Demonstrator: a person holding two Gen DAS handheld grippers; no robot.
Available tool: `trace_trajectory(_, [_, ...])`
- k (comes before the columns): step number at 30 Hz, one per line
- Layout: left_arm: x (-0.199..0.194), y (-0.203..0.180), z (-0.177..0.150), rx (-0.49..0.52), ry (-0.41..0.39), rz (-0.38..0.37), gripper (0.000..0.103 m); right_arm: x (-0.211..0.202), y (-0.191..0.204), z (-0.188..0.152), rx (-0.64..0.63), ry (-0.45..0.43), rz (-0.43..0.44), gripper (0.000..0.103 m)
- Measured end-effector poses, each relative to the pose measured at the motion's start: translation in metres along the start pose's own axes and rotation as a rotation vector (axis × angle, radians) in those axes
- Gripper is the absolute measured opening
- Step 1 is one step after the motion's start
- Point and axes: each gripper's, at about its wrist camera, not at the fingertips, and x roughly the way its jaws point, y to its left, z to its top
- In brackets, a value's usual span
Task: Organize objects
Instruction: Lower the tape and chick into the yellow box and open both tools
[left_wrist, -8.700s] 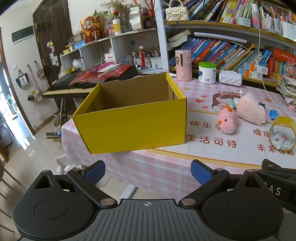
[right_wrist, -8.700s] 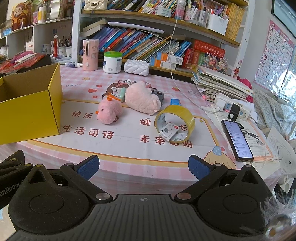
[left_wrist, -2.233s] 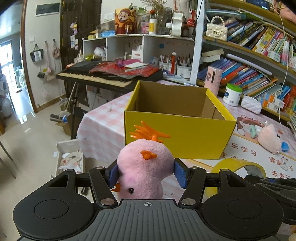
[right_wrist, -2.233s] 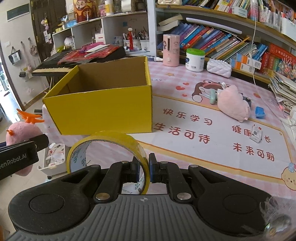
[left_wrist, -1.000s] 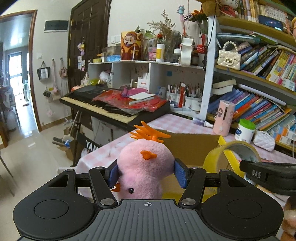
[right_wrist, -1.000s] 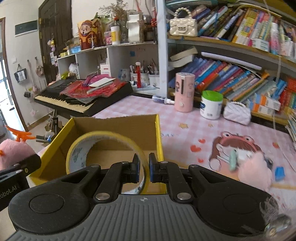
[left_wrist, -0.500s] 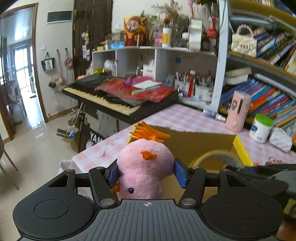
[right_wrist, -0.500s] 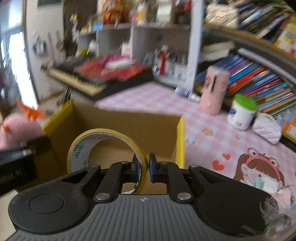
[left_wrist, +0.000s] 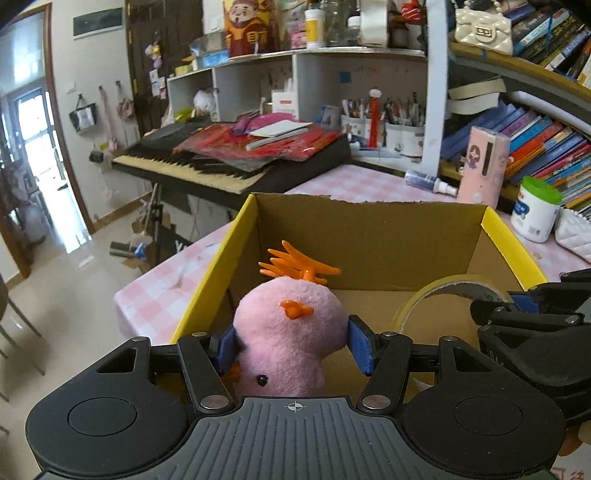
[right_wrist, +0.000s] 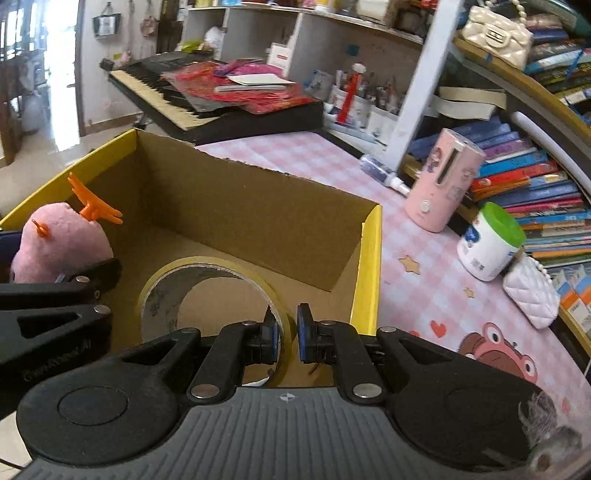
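Two grippers hang over the open yellow box (left_wrist: 369, 236): our left gripper (left_wrist: 291, 345) squeezes the pink plush chick (left_wrist: 290, 332) at the box's left side. Our right gripper (right_wrist: 286, 334) pinches the yellow tape roll's (right_wrist: 207, 280) band, jaws nearly together. No writing reads clearly; the near gripper's lettering is blurred.

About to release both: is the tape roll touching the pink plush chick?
Apart. In the left wrist view, bare cardboard of the box shows between the pink plush chick and the tape roll; the right wrist view shows the same gap.
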Motion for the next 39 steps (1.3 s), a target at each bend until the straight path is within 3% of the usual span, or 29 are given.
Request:
trace_trajectory(5, [0.007,-0.017,0.005,0.020,-0.008,-0.015,0.060,0.005,-0.014,-0.003,-0.054,0.004,-0.023,0.010])
trace_trajectory(12, [0.012,-0.033,0.011,0.041,-0.005,-0.047,0.060,0.009,-0.019,-0.008,-0.190,-0.003,0.011,0.010])
trace_trajectory(16, [0.017,-0.039,0.008,0.044,0.023,-0.038,0.061,0.009,-0.015,-0.009,-0.231,0.000,0.030,0.021])
trace_trajectory(19, [0.013,-0.039,0.008,0.041,0.012,-0.027,0.063,0.007,-0.017,-0.007,-0.218,-0.012,0.051,0.039])
trace_trajectory(21, [0.006,-0.038,0.010,0.040,-0.008,-0.011,0.073,0.002,-0.018,-0.006,-0.204,-0.019,0.075,0.055])
trace_trajectory(23, [-0.003,-0.034,0.012,0.033,-0.029,-0.021,0.080,-0.005,-0.019,-0.003,-0.185,-0.028,0.078,0.062])
trace_trajectory(29, [-0.033,-0.021,0.017,-0.007,-0.082,-0.054,0.087,-0.039,-0.022,-0.004,-0.118,-0.065,0.066,0.071])
trace_trajectory(39, [-0.075,-0.006,0.000,-0.036,-0.132,-0.087,0.090,-0.095,-0.022,-0.033,0.032,-0.151,-0.044,0.071])
